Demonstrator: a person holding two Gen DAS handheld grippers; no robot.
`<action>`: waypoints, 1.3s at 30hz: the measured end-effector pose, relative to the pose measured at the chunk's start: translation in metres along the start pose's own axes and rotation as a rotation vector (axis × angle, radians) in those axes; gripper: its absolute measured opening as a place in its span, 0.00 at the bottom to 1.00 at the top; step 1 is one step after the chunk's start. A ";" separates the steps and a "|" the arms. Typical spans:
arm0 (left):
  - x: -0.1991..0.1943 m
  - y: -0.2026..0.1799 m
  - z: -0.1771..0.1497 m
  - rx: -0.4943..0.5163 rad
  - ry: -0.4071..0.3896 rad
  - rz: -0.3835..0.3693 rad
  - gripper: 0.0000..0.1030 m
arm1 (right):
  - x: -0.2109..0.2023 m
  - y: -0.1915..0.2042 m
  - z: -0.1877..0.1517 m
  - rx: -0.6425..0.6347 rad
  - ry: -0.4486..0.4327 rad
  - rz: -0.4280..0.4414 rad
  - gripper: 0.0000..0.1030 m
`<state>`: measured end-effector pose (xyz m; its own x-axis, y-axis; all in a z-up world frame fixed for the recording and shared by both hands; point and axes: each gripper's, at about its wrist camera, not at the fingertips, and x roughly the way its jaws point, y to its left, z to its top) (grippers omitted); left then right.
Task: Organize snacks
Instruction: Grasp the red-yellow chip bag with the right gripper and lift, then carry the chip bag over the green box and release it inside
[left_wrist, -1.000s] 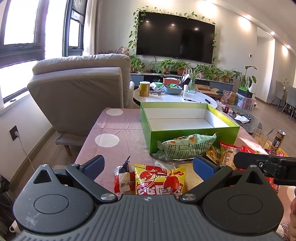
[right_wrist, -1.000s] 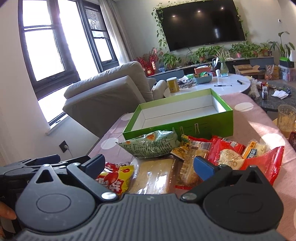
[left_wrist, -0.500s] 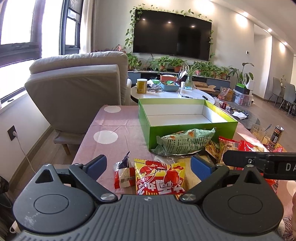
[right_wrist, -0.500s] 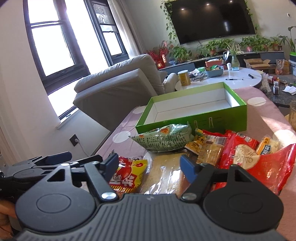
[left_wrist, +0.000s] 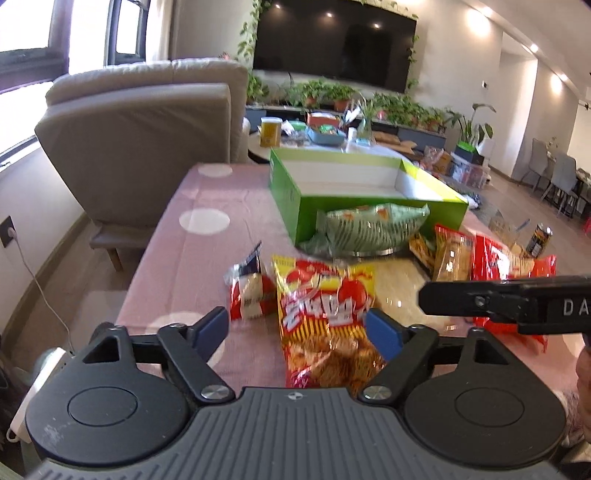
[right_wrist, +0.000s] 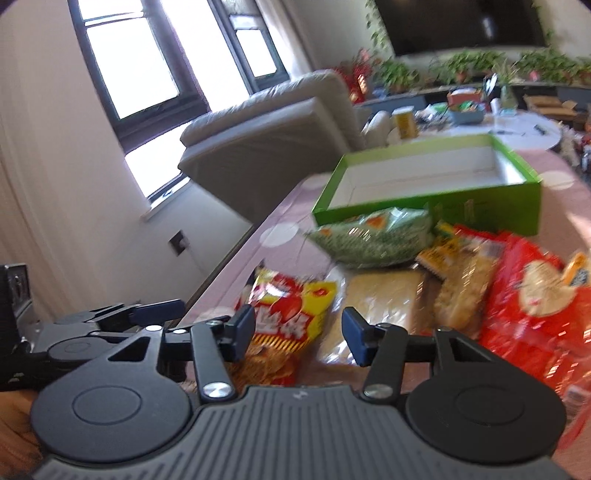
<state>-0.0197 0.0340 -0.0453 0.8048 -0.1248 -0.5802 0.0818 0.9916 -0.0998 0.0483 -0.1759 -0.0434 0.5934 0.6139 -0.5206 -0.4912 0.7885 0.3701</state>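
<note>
A red-and-yellow snack bag (left_wrist: 325, 306) (right_wrist: 291, 306) lies at the near edge of the pink dotted tablecloth (left_wrist: 203, 221). My left gripper (left_wrist: 297, 326) hangs over it. Its jaws are closing with the bag between them, and the blue pads (left_wrist: 212, 326) do not press on it. My right gripper (right_wrist: 297, 326) stands open and narrowed over the bag's right side and a clear packet (right_wrist: 376, 299). Behind lie a green snack bag (left_wrist: 369, 229) (right_wrist: 373, 240) and an open green box (left_wrist: 369, 188) (right_wrist: 424, 181), white and bare inside.
A small red-and-white packet (left_wrist: 247, 291) lies left of the bag. Red bags (right_wrist: 535, 295) and a cracker packet (right_wrist: 465, 284) crowd the right side, with a can (left_wrist: 538, 239) beyond. A grey armchair (left_wrist: 147, 147) stands past the table's left edge.
Both grippers have tipped down and come closer to the snacks. The left jaws have narrowed around the red-and-yellow bag, and the right jaws have narrowed too.
</note>
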 end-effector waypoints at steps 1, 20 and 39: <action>0.002 0.000 -0.002 0.001 0.009 -0.011 0.72 | 0.004 0.000 0.000 0.006 0.015 0.012 0.78; 0.031 0.008 -0.008 -0.030 0.104 -0.179 0.49 | 0.057 -0.013 0.006 0.141 0.223 0.098 0.77; 0.008 -0.061 0.107 0.179 -0.164 -0.209 0.48 | -0.014 -0.006 0.092 -0.033 -0.154 0.064 0.75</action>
<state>0.0441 -0.0239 0.0425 0.8426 -0.3336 -0.4227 0.3456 0.9370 -0.0506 0.1016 -0.1860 0.0321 0.6495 0.6633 -0.3717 -0.5506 0.7475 0.3716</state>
